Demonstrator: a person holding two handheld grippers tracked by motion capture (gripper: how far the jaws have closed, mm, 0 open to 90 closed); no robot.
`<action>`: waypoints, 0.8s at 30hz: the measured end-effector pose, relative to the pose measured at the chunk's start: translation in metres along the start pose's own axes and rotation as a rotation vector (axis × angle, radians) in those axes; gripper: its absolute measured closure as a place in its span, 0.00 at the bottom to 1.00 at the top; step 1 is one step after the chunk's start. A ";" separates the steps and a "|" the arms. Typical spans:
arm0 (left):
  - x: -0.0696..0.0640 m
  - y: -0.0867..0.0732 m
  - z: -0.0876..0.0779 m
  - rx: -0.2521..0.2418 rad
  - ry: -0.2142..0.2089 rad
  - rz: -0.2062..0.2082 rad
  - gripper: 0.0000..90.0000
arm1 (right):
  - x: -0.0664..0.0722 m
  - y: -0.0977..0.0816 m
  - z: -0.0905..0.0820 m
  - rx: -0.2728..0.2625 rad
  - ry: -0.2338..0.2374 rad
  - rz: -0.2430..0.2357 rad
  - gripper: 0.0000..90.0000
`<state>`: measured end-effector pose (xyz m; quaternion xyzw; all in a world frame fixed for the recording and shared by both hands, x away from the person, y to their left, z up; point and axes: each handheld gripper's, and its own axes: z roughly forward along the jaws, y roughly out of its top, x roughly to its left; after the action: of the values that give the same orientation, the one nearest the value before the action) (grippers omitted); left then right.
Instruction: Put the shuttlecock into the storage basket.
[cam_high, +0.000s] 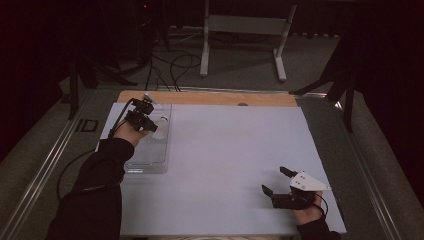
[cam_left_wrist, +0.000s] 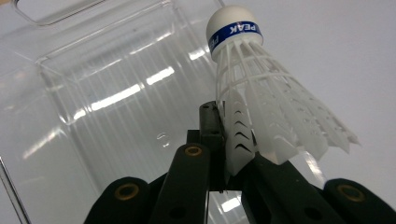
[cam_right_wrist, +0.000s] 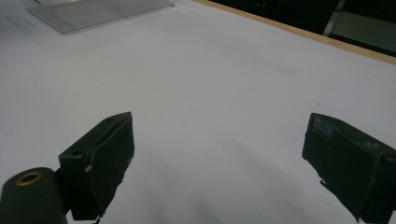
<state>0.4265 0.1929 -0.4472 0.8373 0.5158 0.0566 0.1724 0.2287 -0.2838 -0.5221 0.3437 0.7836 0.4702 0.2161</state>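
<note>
Left gripper (cam_left_wrist: 224, 154) clamped tight on the skirt edge of a white plastic shuttlecock (cam_left_wrist: 261, 102), jaws nearly together with only the thin skirt between them. Cork cap with a blue band pointing away toward 12 o'clock in the left gripper view, lettering on the band partly cut off. Held above a clear plastic box (cam_left_wrist: 93, 93), ceiling lights mirrored in its ribbed wall; whether the shuttlecock touches the box, impossible to tell. In the high view, left gripper (cam_high: 145, 116) at about 10 o'clock on the table, over the far end of the clear plastic box (cam_high: 150, 160), shuttlecock (cam_high: 161, 122) a small pale blur just beside it.

Right gripper (cam_right_wrist: 219, 163) wide open, nothing between the jaws, resting low near 4 o'clock (cam_high: 276, 181) in the high view, well apart from the box.

Underneath, a pale sheet (cam_high: 225, 160) covering the table, a strip of bare wooden edge (cam_high: 200, 98) along 12 o'clock, metal rails at 3 and 9. Beyond, grey floor with loose cables (cam_high: 175, 65) and a white metal frame (cam_high: 245, 30) toward 12 o'clock. Room edges lost in darkness; both forearms cut off at 6 o'clock, dark sleeves hard to separate from shadow.
</note>
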 end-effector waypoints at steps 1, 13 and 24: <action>0.001 0.000 0.002 0.003 -0.009 0.000 1.00 | 0.000 0.000 0.000 0.000 0.001 0.001 0.10; 0.001 -0.006 0.018 0.026 -0.005 0.000 1.00 | 0.000 0.000 0.000 0.002 0.003 0.001 0.10; 0.000 -0.008 0.029 0.086 -0.007 0.014 1.00 | 0.000 0.000 0.000 0.003 0.004 0.003 0.10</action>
<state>0.4275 0.1898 -0.4772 0.8478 0.5111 0.0327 0.1378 0.2289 -0.2842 -0.5223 0.3443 0.7843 0.4699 0.2133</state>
